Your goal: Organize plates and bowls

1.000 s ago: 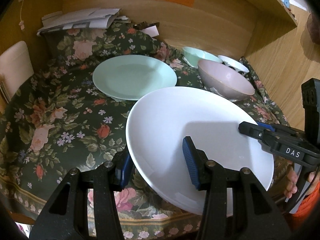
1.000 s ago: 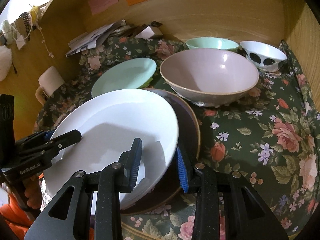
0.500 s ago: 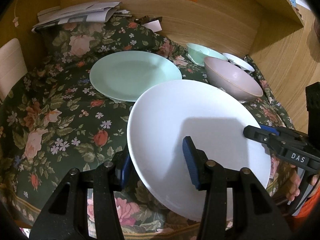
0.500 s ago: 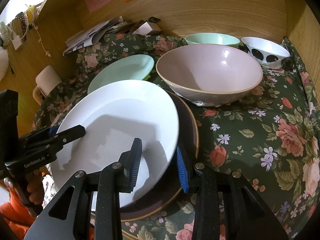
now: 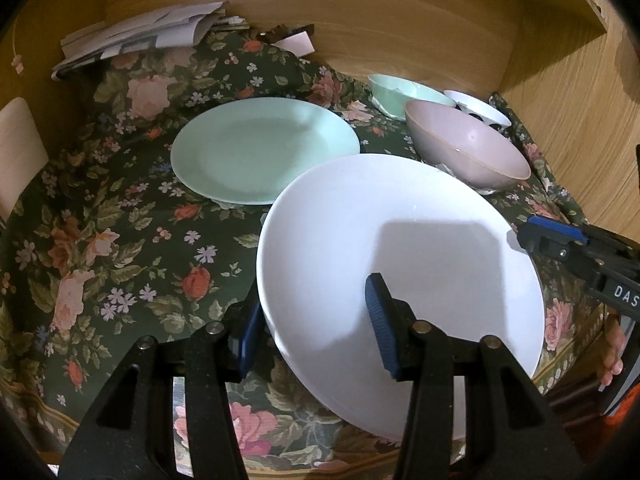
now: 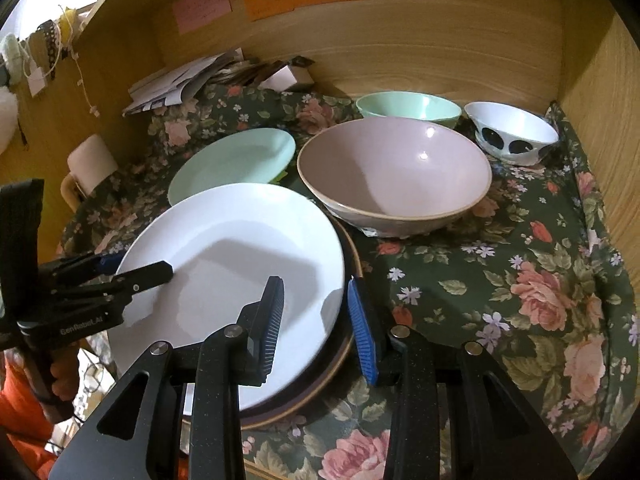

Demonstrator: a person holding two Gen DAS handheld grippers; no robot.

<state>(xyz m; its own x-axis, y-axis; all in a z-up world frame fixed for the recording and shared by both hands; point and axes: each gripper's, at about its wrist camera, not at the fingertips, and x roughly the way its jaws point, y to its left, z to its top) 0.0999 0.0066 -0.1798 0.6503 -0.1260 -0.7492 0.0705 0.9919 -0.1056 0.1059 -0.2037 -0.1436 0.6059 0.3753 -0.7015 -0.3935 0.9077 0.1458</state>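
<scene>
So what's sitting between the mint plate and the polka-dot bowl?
The pink bowl sits between the mint plate and the polka-dot bowl, shown best in the right wrist view.

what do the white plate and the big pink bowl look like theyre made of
White plate: probably glazed ceramic or opal glass, smooth with a soft sheen. Pink bowl: likely glazed stoneware, with glossy highlights inside and a tan unglazed-looking rim.

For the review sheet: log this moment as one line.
left gripper: straddles white plate rim | right gripper: straddles opposite rim | white plate: above dark plate | grip: cannot tell
</scene>
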